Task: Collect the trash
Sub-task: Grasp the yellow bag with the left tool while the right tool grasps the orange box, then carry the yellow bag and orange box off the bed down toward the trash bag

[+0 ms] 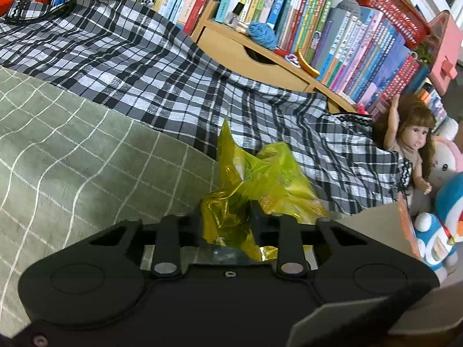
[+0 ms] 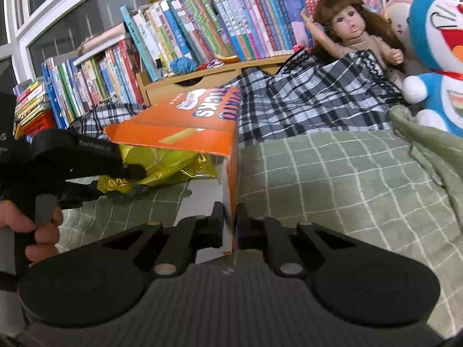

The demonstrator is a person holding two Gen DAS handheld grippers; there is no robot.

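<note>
**Wrapper and box both gripped on the bed**

Left hand-held gripper [image 1: 228, 219]: jaws narrowed onto a crumpled yellow foil wrapper [image 1: 254, 179], pinched at its lower end, most of it bunched up and fanning out above the fingers. Seen from the right wrist, same left hand-held gripper [image 2: 127, 173] reaching in from the left edge, a hand [image 2: 31, 225] wrapped round its handle, wrapper [image 2: 170, 164] at the open mouth of an orange box [image 2: 185, 124], partly under the box's top flap. Cannot tell whether the wrapper touches the box's inside.

Box lying on its side on the bed [image 2: 332, 179], over a green checked sheet, mouth facing left, white inner face showing below. Right hand-held gripper [image 2: 230, 225]: jaws nearly together, clamped on the box's near wall at the open end, one finger on each side of the card.

Behind, a black-and-white plaid cloth [image 2: 312, 101] heaped across the bed. Farther back, books [image 2: 185, 34] packed in a row above a wooden shelf [image 2: 196, 78], with a blue yarn ball [image 2: 182, 65] on it. To the right, a doll [image 2: 356, 31] with one arm raised, partly under the plaid cloth; beside it a blue plush toy [image 2: 434, 57] leaning at the bed's edge.
</note>
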